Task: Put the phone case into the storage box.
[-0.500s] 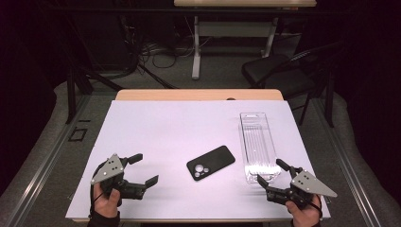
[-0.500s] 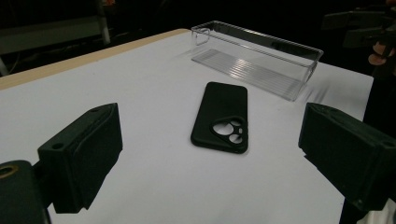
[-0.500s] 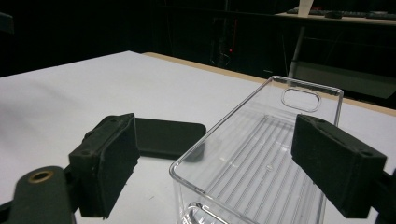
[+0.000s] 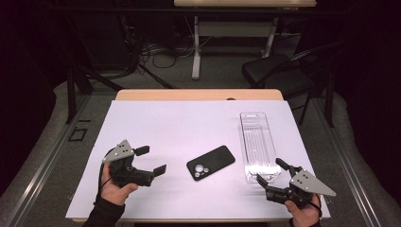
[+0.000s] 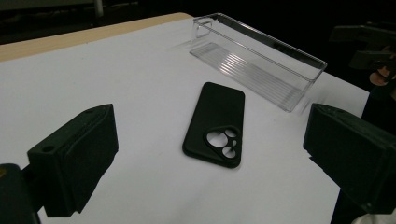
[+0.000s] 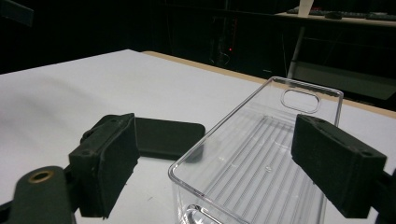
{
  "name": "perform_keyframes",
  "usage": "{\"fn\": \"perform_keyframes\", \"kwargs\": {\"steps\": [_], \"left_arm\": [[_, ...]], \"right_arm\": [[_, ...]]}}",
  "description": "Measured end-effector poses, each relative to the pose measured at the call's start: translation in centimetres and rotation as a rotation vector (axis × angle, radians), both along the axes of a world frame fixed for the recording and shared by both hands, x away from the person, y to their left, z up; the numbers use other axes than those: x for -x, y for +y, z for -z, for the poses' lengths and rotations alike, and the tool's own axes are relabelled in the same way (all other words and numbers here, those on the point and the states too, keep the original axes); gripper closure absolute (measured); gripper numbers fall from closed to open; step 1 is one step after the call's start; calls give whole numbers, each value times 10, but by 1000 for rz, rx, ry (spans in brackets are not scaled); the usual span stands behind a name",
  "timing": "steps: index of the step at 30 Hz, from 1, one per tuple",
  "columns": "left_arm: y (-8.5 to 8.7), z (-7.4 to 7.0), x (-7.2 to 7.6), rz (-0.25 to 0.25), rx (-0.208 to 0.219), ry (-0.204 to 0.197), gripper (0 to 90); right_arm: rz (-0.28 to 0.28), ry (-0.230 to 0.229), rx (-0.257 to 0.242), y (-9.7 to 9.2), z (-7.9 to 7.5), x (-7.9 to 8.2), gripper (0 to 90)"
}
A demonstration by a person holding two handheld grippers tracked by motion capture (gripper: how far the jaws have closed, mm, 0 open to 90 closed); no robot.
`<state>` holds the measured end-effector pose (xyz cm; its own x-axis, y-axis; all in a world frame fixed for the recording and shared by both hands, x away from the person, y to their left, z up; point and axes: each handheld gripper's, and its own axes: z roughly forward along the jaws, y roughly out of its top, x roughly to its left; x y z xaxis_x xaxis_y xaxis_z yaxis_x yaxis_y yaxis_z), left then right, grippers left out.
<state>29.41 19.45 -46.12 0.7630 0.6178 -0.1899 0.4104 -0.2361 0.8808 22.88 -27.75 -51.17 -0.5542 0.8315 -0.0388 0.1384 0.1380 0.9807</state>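
Observation:
A black phone case [image 4: 211, 162] lies camera-cutouts up on the white sheet, near the middle front. To its right stands a clear, ribbed plastic tray [image 4: 257, 146], long and narrow. My left gripper [image 4: 151, 160] is left of the case, open, its jaws pointing toward it; in the left gripper view the phone case [image 5: 215, 123] lies ahead between the open jaws of the left gripper [image 5: 210, 122], apart from them. My right gripper [image 4: 269, 171] is open at the tray's near end. In the right gripper view the tray [image 6: 261, 154] sits between the right gripper [image 6: 219, 154] jaws, untouched, with the case [image 6: 163, 137] behind the left jaw.
The white sheet [image 4: 179, 123] covers a wooden table whose far edge [image 4: 198, 94] shows bare. A dark chair [image 4: 274, 71] and another table's legs stand beyond on the floor. The sheet's front edge runs just below both hands.
My left gripper has moved a little farther onto the table and toward the phone case. The right gripper, case and tray have stayed put.

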Motion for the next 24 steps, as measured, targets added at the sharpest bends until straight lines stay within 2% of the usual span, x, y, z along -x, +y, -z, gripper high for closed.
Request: {"fn": "perform_keyframes", "kwargs": {"steps": [4,7,9,11,16,20,21,22,24], "left_arm": [[-9,-5,-7,6,-32,13,52],[-23,-11,-13,43,-79,5,102],[-30,-13,-16,53,-82,13,157],[-33,-14,-18,57,-82,14,161],[-55,-18,-31,90,-111,26,292],[-66,-20,-39,100,-99,48,371],[-73,-21,-42,103,-98,52,391],[-73,-21,-42,103,-98,52,433],[-84,-21,-47,108,-108,59,467]], "right_arm": [[17,-9,-7,-2,-2,3,140],[26,-13,-7,-3,-3,4,141],[29,-11,-2,-3,-3,3,140],[29,-11,-6,-3,-3,2,141],[25,-1,-5,-4,0,0,140],[27,1,-10,-5,0,0,141],[26,1,-10,-5,0,0,140],[25,5,-10,-6,-1,0,140],[23,0,-14,-6,-1,0,141]]}}
